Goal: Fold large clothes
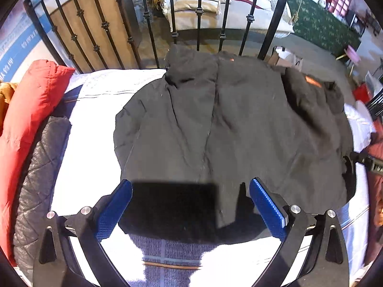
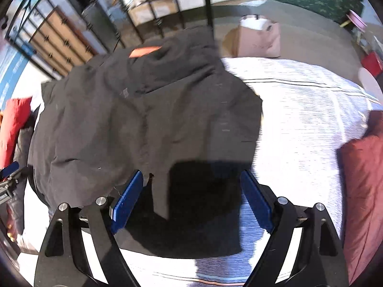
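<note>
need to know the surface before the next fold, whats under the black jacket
The jacket lies on a white bedspread with thin stripes, which shows on both sides and at the near edge. Whatever is directly beneath the jacket is covered, so nothing else can be seen there.

Right gripper (image 2: pixel 191 186) hangs over the black jacket (image 2: pixel 143 119), blue pads spread wide, nothing pinched between them; white bedspread (image 2: pixel 299 110) alongside, red pillow (image 2: pixel 363 191) at the edge.

1. The black jacket (image 1: pixel 227 124) lies spread flat and wrinkled on a white bedspread (image 1: pixel 95 110).
2. Its collar end faces the metal bed rail (image 1: pixel 172 7).
3. An orange patch (image 2: pixel 143 52) shows near the collar.
</note>
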Demonstrator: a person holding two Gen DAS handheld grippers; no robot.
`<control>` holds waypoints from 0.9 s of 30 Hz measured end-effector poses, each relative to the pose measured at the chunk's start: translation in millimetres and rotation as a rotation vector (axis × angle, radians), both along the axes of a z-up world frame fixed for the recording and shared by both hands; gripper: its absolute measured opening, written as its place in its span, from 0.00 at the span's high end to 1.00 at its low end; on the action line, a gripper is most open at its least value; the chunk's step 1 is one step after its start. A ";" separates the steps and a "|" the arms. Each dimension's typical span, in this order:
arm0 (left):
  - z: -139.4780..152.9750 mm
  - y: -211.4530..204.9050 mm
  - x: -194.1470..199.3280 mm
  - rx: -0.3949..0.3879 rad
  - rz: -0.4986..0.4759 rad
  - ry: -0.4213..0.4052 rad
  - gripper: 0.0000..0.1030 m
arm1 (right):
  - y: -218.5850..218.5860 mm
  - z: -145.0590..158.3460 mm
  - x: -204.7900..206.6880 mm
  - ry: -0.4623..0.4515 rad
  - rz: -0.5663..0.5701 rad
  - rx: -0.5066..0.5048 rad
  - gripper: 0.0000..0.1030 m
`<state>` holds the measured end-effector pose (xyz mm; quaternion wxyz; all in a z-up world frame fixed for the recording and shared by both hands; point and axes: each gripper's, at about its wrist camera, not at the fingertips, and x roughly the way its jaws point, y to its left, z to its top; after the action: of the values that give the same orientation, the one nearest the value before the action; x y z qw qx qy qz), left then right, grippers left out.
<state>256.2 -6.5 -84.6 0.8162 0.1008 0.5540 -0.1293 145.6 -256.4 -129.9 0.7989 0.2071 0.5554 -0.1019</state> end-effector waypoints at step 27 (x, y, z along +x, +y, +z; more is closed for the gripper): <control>-92.1 56.8 79.0 -0.227 0.106 0.278 0.04 | -75.3 -84.0 31.2 0.101 -0.177 0.292 0.04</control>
<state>335.1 50.2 -176.7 0.7435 -0.0405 0.6480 -0.1605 176.8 -331.7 -213.9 0.7192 0.3638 0.5834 -0.1003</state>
